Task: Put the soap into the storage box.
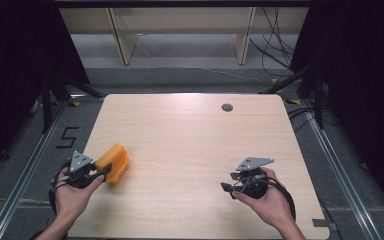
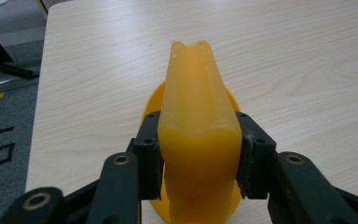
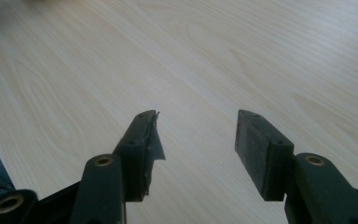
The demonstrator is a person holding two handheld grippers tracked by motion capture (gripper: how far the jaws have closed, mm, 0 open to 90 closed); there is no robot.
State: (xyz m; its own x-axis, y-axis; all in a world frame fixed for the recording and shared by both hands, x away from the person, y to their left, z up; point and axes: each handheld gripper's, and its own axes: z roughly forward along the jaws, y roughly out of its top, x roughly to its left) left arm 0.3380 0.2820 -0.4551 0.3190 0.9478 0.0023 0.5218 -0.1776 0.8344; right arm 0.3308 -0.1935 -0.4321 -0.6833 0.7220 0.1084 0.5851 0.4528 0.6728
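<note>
Orange plastic piece (image 2: pixel 198 140) is lying at the table's (image 1: pixel 190 140) near left edge, long axis pointing away from the left tool (image 2: pixel 198 154) gripping it (right tool (image 3: pixel 198 140), released, is idling well apart).

L gripper (image 1: pixel 97 172) jaws clamped on a load, R gripper (image 1: pixel 228 186) jaws apart, both hands low.
</note>
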